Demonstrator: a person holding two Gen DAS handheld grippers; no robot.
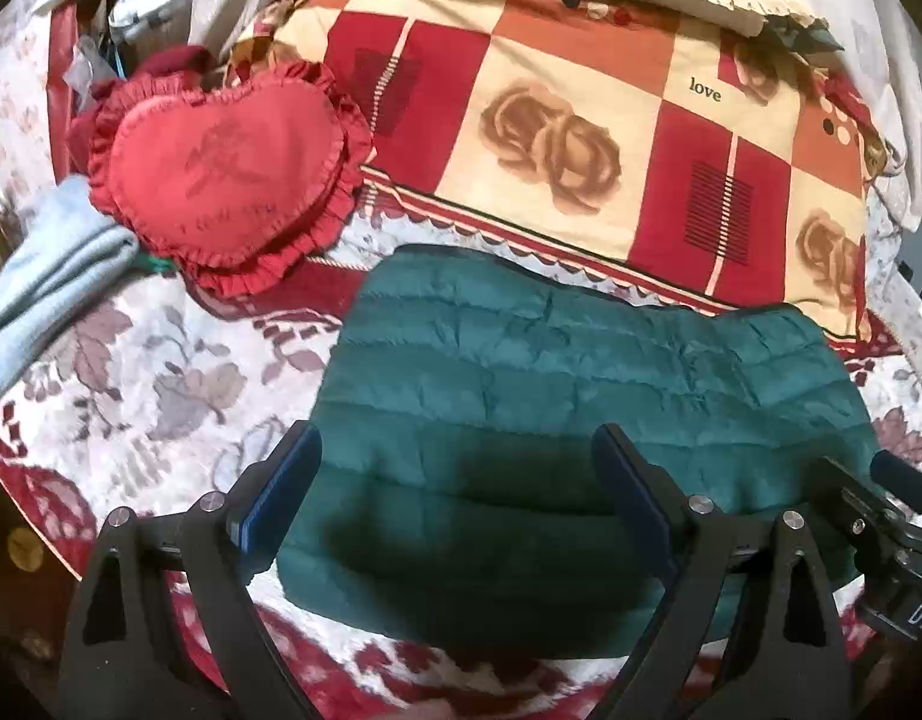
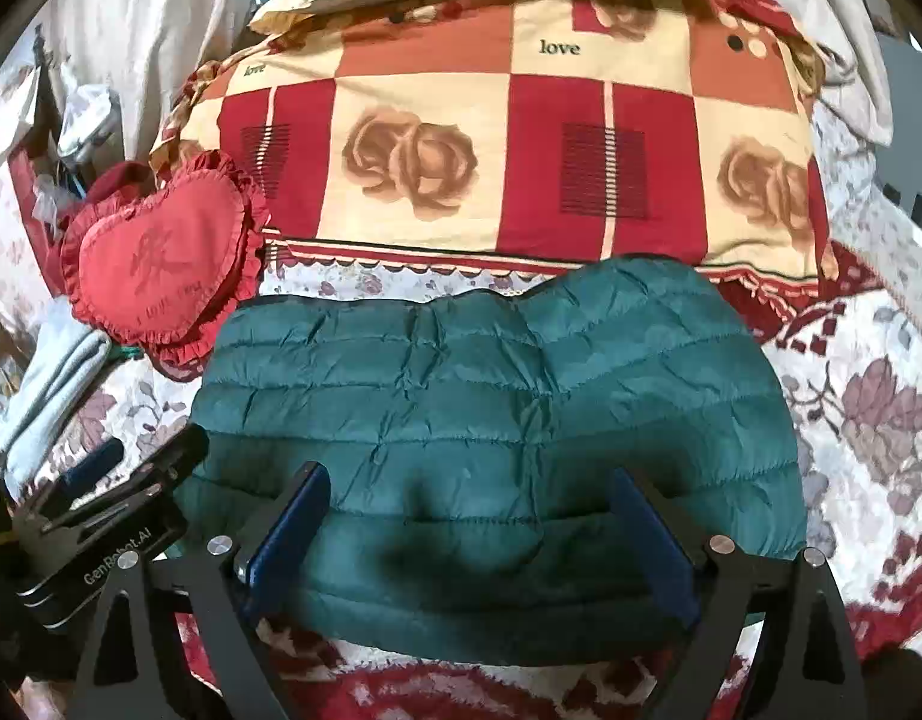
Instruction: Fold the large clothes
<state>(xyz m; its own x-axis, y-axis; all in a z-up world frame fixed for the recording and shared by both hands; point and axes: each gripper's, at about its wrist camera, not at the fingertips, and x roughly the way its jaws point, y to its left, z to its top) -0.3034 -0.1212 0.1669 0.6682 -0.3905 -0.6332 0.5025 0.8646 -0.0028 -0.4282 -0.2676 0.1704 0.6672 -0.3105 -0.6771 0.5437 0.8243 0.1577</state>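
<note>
A dark green quilted jacket lies folded into a flat rectangle on the floral bedspread; it also shows in the right wrist view. My left gripper is open, its blue-padded fingers hovering above the jacket's near left part, holding nothing. My right gripper is open above the jacket's near edge, also empty. The right gripper's body shows at the right edge of the left wrist view; the left gripper's body shows at the left of the right wrist view.
A large red, cream and orange checked pillow lies just beyond the jacket. A red heart-shaped frilled cushion sits to the far left. A folded light blue cloth lies at the left edge. Clutter and pale curtains stand behind.
</note>
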